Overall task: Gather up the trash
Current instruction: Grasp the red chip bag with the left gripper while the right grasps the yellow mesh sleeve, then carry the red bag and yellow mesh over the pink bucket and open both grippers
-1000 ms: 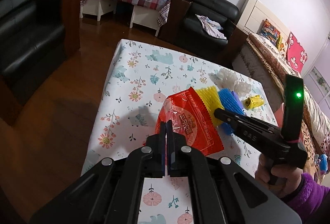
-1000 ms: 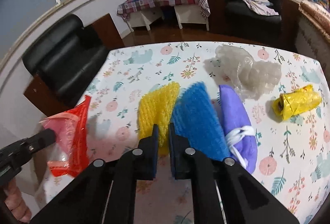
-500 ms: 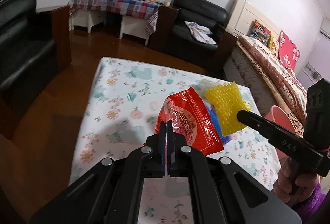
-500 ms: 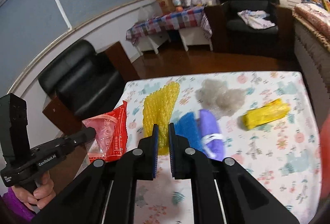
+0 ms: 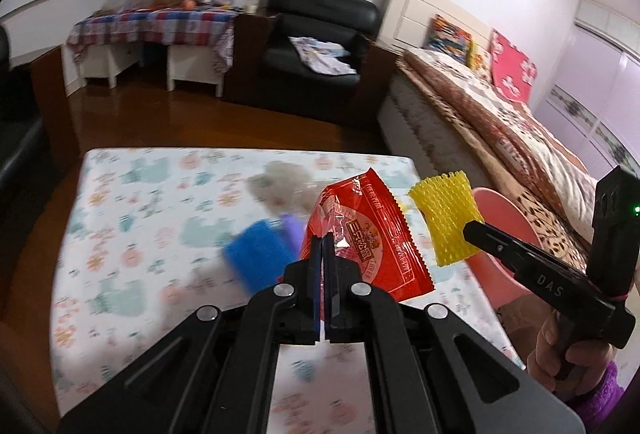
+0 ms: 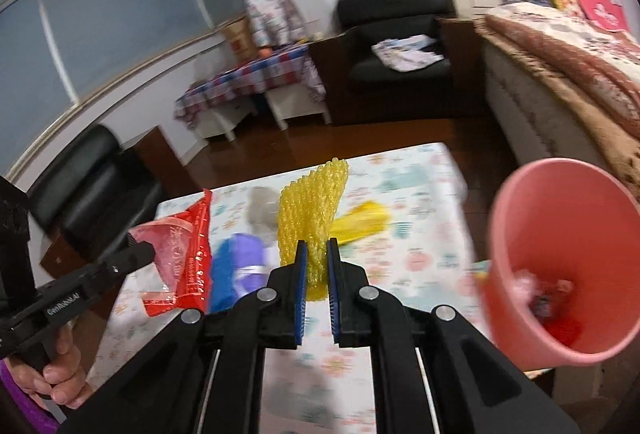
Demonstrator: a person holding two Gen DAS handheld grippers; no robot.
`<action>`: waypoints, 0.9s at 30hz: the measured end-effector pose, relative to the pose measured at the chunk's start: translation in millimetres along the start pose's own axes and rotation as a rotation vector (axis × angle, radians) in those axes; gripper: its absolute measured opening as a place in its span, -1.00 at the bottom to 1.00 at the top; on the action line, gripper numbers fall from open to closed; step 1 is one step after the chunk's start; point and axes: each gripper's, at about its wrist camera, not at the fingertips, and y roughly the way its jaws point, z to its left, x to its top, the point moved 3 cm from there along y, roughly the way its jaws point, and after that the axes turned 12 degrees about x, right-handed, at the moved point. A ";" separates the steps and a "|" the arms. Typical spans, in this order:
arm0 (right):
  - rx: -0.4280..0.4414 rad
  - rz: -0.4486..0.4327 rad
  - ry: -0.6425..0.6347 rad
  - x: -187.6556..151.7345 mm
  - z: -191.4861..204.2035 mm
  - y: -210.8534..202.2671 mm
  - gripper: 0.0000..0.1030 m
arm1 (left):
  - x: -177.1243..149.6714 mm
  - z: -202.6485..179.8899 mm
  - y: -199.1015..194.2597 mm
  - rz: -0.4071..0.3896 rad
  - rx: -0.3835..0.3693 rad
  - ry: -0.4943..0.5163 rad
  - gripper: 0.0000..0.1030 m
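Note:
My left gripper (image 5: 323, 240) is shut on a red snack wrapper (image 5: 368, 234), held up above the flowered table (image 5: 140, 202). The right gripper (image 6: 317, 248) is shut on a yellow foam net (image 6: 310, 206), also lifted off the table; the left wrist view shows that net (image 5: 448, 222) at the right gripper's tip. A pink bin (image 6: 560, 258) stands just right of the table with some trash inside. On the table lie a blue foam net (image 5: 258, 262), a purple item (image 6: 250, 258), a yellow wrapper (image 6: 362, 222) and a clear crumpled plastic piece (image 5: 280, 182).
A bed (image 5: 500, 122) runs along the right side behind the bin. A black armchair (image 5: 316, 38) and a side table with a checked cloth (image 5: 152, 26) stand at the far wall. Dark wooden floor (image 5: 200, 122) surrounds the table. A black sofa (image 6: 92, 186) is at the left.
Both grippers have risen and swung right toward the pink bin, carrying the red wrapper and the yellow net up off the table. The bin has come into view.

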 end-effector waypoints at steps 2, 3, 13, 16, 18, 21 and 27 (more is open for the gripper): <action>-0.033 -0.017 0.018 1.9 -18.1 -11.7 -0.83 | 4.4 -21.3 7.0 0.003 -0.022 0.020 -1.00; -0.045 -0.027 0.030 2.7 -26.7 -18.1 -0.83 | 5.9 -28.3 9.4 0.005 -0.030 0.027 -1.00; -0.193 -0.103 0.094 7.0 -113.7 -66.4 -0.83 | 19.2 -129.5 38.1 0.016 -0.121 0.176 -1.00; -0.234 -0.108 0.111 4.0 -135.9 -75.8 -0.83 | 18.3 -156.7 46.4 0.023 -0.143 0.217 -1.00; -0.253 -0.109 0.125 2.2 -149.1 -79.0 -0.83 | 17.6 -170.6 52.1 0.029 -0.156 0.240 -1.00; -0.273 -0.109 0.145 3.4 -164.0 -77.0 -0.83 | 17.4 -191.8 60.2 0.034 -0.170 0.274 -1.00; -0.311 -0.112 0.175 -0.1 -188.2 -81.2 -0.82 | 13.5 -227.8 75.1 0.045 -0.188 0.328 -1.00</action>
